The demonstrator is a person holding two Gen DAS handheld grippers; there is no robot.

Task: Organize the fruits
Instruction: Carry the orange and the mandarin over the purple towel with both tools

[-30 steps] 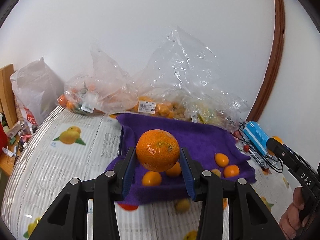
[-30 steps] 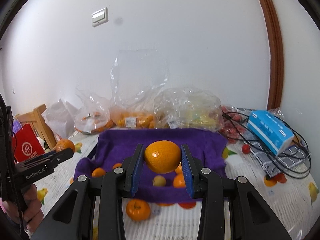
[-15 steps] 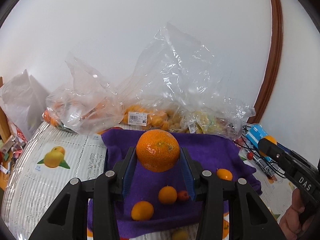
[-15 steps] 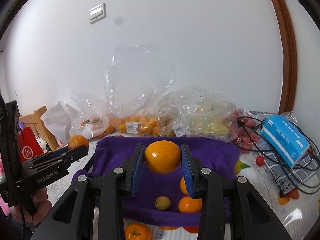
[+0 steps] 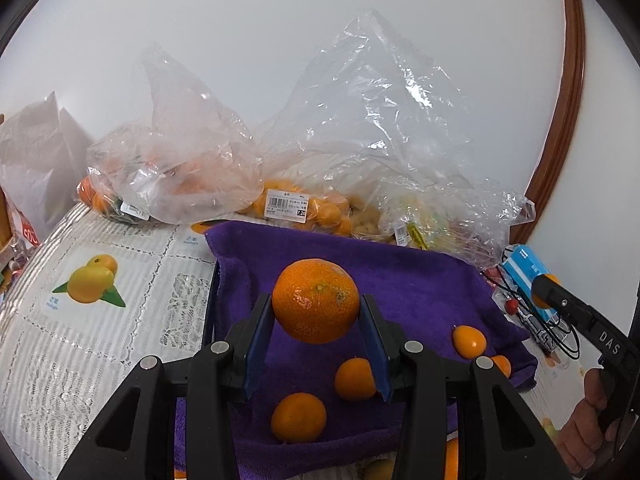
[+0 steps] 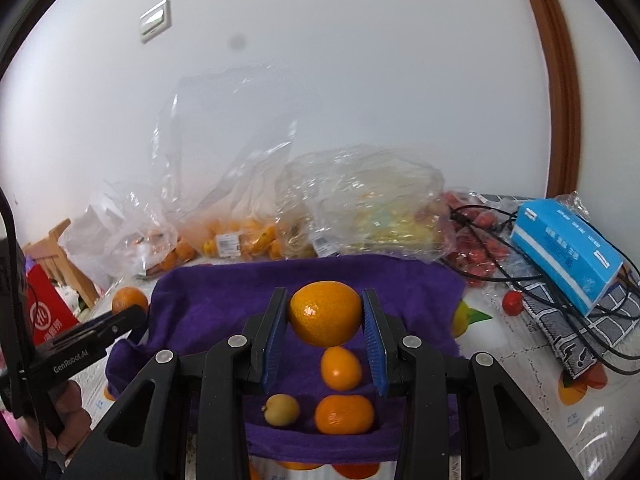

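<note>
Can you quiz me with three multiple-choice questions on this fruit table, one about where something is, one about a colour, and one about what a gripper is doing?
1. Where does the blue box lie?
A. on the purple towel
B. right of the towel, under black cables
C. inside a plastic bag

2. What colour is the towel?
A. green
B. white
C. purple

3. What is the left gripper doing?
A. standing open and empty
B. clamping an orange
C. gripping a bag

Answers: 1 B, the right wrist view shows it past the towel's right edge with cables across it. 2 C, plainly purple. 3 B, its pads press the orange.
</note>
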